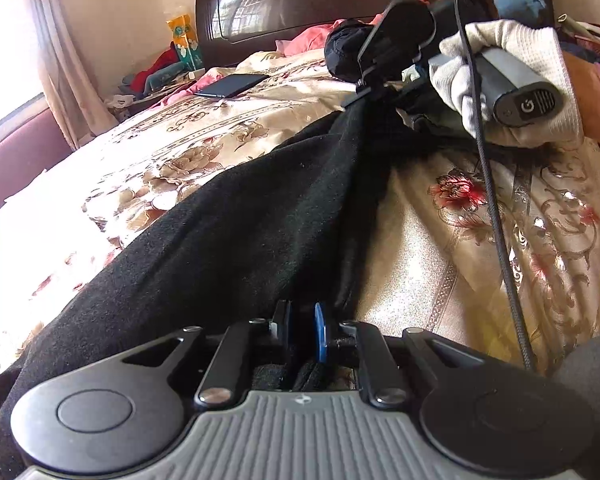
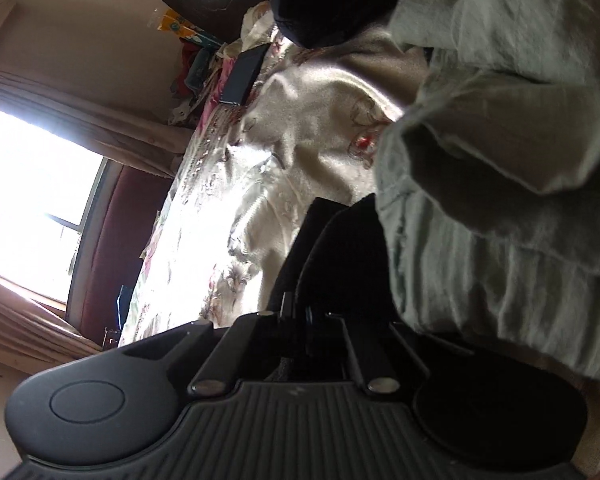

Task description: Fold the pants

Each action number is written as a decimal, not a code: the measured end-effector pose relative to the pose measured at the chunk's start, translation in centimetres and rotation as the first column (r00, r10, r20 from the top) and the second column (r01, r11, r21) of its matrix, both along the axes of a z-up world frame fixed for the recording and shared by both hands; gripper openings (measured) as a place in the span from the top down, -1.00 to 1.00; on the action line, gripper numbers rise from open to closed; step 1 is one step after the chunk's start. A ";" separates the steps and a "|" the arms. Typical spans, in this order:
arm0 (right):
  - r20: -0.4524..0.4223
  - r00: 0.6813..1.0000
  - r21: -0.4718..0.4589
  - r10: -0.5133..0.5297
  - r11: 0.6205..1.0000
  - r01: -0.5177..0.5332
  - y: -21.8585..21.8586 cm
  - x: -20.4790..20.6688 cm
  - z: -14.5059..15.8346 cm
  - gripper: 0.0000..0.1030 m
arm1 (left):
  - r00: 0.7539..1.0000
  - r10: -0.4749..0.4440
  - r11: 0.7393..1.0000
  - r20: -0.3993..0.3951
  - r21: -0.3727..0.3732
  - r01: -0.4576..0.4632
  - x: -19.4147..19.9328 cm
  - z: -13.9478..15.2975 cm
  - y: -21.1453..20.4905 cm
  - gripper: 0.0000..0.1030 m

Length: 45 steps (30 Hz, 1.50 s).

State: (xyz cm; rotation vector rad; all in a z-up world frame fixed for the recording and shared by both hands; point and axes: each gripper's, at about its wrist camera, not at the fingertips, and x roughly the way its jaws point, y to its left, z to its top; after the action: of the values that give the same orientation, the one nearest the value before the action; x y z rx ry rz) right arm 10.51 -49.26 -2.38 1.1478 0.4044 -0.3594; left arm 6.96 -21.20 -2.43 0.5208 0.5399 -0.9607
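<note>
Clearly soft, limp, light black pants [image 1: 228, 240] on the bed [image 1: 440, 272]; my left tool [image 1: 302, 332] and right tool [image 1: 364, 94] both pinch fabric edges, best hold there.

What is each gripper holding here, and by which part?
Both hold the black pants: the left gripper pinches the near end's edge, the right gripper the far end; which garment part cannot be told.
</note>
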 end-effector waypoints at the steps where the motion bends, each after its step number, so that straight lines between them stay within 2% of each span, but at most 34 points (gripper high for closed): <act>1: 0.046 0.999 -0.025 0.022 0.999 -0.021 0.6 -0.2 1.7 0.88 | 1.000 0.004 1.000 0.002 -0.005 -0.004 -0.1 0.1 0.2 0.46; 3: 0.195 0.977 -0.064 0.086 0.995 -0.075 1.7 -0.4 5.1 0.89 | 1.000 0.009 1.000 0.014 -0.018 -0.008 -0.3 0.4 0.8 0.45; 4: 0.273 0.955 -0.092 0.116 0.991 -0.094 2.3 -0.7 6.6 0.89 | 1.000 0.009 1.000 0.025 -0.023 -0.009 -0.6 0.6 1.1 0.43; 6: 0.423 0.890 -0.168 0.168 0.980 -0.105 3.0 -1.7 8.9 0.89 | 0.999 0.007 1.000 0.051 -0.014 -0.007 -1.0 0.8 1.5 0.38; 7: 0.461 0.868 -0.194 0.186 0.975 -0.105 3.3 -2.2 9.0 0.89 | 0.998 0.006 1.000 0.063 -0.012 -0.005 -1.2 0.9 1.6 0.36; 8: 0.474 0.859 -0.222 0.194 0.970 -0.096 3.3 -2.7 8.6 0.89 | 0.998 0.006 1.000 0.061 -0.004 -0.006 -1.3 0.8 1.6 0.35; 9: 0.445 0.875 -0.246 0.189 0.966 -0.084 3.3 -2.9 7.5 0.89 | 0.999 0.007 1.000 0.050 0.005 -0.007 -1.3 0.5 1.6 0.35; 10: 0.383 0.909 -0.242 0.166 0.967 -0.074 2.9 -2.9 6.0 0.89 | 0.999 0.008 1.000 0.044 0.011 -0.009 -1.3 0.2 1.5 0.35; 11: 0.282 0.951 -0.191 0.123 0.979 -0.070 2.2 -2.8 3.9 0.89 | 0.999 0.009 1.000 0.045 0.019 -0.010 -1.3 -0.1 1.5 0.35; 12: 0.200 0.977 -0.116 0.075 0.992 -0.053 1.3 -2.8 1.8 0.88 | 0.999 0.008 1.000 0.047 0.022 -0.009 -1.3 -0.2 1.5 0.35; 13: 0.150 0.988 -0.054 0.034 0.998 -0.026 0.4 -3.2 -0.1 0.89 | 0.999 0.007 1.000 0.045 0.021 -0.008 -1.3 -0.2 1.4 0.35; 15: 0.114 0.993 -0.025 -0.028 0.999 0.031 -0.6 -4.7 -2.0 0.89 | 1.000 0.009 1.000 0.029 0.016 -0.009 -1.0 -0.2 1.4 0.35; 17: 0.118 0.992 -0.007 -0.047 0.999 0.048 -1.1 -5.2 -2.4 0.89 | 1.000 0.008 1.000 0.021 0.015 -0.009 -0.7 -0.1 1.4 0.35; 20: 0.084 0.996 -0.081 -0.019 0.996 0.026 -0.9 -4.5 -1.1 0.89 | 1.000 0.007 1.000 0.026 0.023 -0.008 -0.6 0.0 1.1 0.35; 24: 0.046 0.999 -0.123 -0.016 0.992 0.022 -0.9 -3.7 0.2 0.90 | 0.999 0.001 0.999 0.038 0.034 -0.003 -0.9 0.0 1.0 0.35; 27: -0.023 1.000 -0.158 -0.012 0.987 0.009 -1.0 -3.0 0.3 0.90 | 0.999 -0.004 0.999 0.041 0.041 0.002 -0.9 0.1 0.9 0.35; 29: -0.106 0.994 -0.179 0.000 0.984 -0.020 -1.0 -2.3 -0.3 0.78 | 0.999 -0.009 0.999 0.041 0.044 0.007 -1.0 0.2 1.0 0.35; 30: -0.129 0.992 -0.160 0.004 0.987 -0.025 -1.2 -2.1 -0.9 0.77 | 0.999 -0.012 0.999 0.042 0.047 0.010 -1.0 0.3 1.0 0.35; 32: -0.140 0.989 -0.065 0.039 0.997 -0.048 -1.7 -2.2 -2.0 0.72 | 0.999 -0.015 0.999 0.042 0.050 0.013 -1.0 0.4 1.1 0.35; 33: -0.109 0.994 -0.043 0.025 0.999 -0.030 -1.7 -2.8 -2.2 0.72 | 0.999 -0.015 0.999 0.042 0.051 0.013 -1.0 0.4 1.2 0.35; 36: -0.073 0.997 -0.037 -0.004 0.999 0.001 -1.3 -4.3 -2.0 0.56 | 0.999 -0.014 0.999 0.041 0.051 0.012 -1.0 0.4 1.2 0.35; 38: -0.053 0.998 -0.024 -0.019 1.000 0.017 -1.0 -5.3 -2.0 0.23 | 0.999 -0.014 0.999 0.041 0.049 0.012 -1.1 0.4 1.3 0.35; 39: -0.057 0.998 -0.012 -0.024 1.000 0.024 -0.9 -5.6 -2.2 0.00 | 0.999 -0.014 0.999 0.042 0.049 0.012 -1.1 0.3 1.4 0.35; 43: -0.038 0.999 0.022 -0.028 0.999 0.029 -0.4 -5.8 -2.9 -0.03 | 0.999 -0.017 0.999 0.044 0.048 0.015 -1.0 0.3 1.4 0.35; 45: -0.006 1.000 0.040 -0.031 0.999 0.031 -0.5 -5.1 -3.0 -0.17 | 0.999 -0.018 0.999 0.043 0.049 0.016 -1.0 0.3 1.4 0.35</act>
State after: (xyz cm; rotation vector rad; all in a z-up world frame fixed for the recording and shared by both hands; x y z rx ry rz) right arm 5.41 -49.73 -5.42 1.1936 0.4004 -0.3825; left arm 5.94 -19.76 -2.11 0.5893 0.5213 -0.9523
